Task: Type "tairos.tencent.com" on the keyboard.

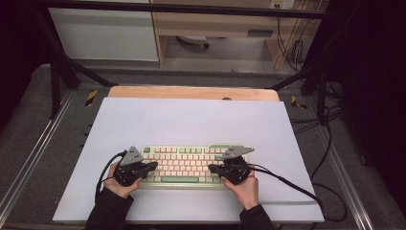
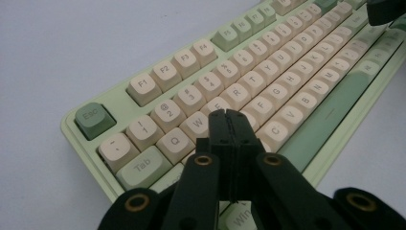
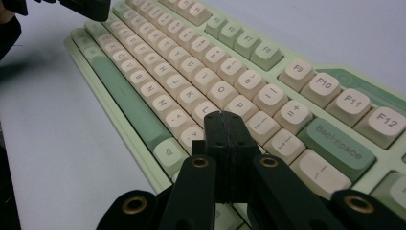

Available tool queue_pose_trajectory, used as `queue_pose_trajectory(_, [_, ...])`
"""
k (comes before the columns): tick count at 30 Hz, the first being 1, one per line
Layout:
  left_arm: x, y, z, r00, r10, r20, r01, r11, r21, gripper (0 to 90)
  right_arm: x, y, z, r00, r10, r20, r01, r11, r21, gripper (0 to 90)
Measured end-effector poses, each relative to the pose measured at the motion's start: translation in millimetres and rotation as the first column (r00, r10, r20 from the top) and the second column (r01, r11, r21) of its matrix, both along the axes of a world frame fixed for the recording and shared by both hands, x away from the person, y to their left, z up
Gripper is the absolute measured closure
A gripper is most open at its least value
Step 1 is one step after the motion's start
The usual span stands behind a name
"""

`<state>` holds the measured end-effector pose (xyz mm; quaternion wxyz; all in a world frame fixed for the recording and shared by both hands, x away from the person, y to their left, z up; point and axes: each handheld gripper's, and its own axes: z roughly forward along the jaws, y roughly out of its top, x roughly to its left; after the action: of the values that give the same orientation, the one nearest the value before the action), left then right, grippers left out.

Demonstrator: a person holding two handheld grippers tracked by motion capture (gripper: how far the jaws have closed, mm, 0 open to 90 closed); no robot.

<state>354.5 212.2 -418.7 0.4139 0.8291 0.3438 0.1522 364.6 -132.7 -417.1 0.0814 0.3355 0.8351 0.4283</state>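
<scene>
A pale green keyboard (image 1: 186, 165) with cream keys lies on the white board near the table's front. My left gripper (image 1: 152, 166) hovers over its left end, jaws pressed together with nothing between them. In the left gripper view the left gripper (image 2: 228, 113) points at the keys around W, E and S of the keyboard (image 2: 268, 81). My right gripper (image 1: 212, 168) is over the right half, also shut and empty. In the right gripper view the right gripper (image 3: 223, 115) sits just above the keys near P and L of the keyboard (image 3: 201, 72).
The white board (image 1: 191, 120) covers a wooden tabletop (image 1: 191, 92). Black cables (image 1: 297, 187) trail from the grippers off to the right. Metal frame rails (image 1: 28, 158) run along both sides, with more cables on the floor at the right.
</scene>
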Motion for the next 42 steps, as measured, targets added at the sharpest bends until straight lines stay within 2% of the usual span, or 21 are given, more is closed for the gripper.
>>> queue_pose_trajectory(13, [-2.4,-7.1,4.8,0.9999,-0.002,0.012,0.002,1.0000,-0.009,90.0,1.6,-9.7,0.7,0.9999,-0.013,-0.006,0.013,1.000,0.003,90.0])
queue_pose_trajectory(22, [-1.5,-24.0,6.0,0.9996,-0.021,0.021,0.020,0.9997,0.011,90.0,1.4,-9.9,0.9,0.9999,-0.010,-0.005,0.010,1.000,0.002,90.0])
queue_pose_trajectory(30, [4.8,-37.7,8.9,0.9994,-0.025,0.025,0.025,0.9996,0.015,90.0,1.1,-9.9,1.4,0.9999,-0.009,-0.006,0.009,1.000,0.002,90.0])
queue_pose_trajectory(42, [17.7,-59.6,4.4,0.9994,-0.030,0.015,0.030,0.9992,0.026,90.0,0.8,-10.4,2.2,1.0000,-0.007,-0.003,0.007,1.000,0.005,90.0])
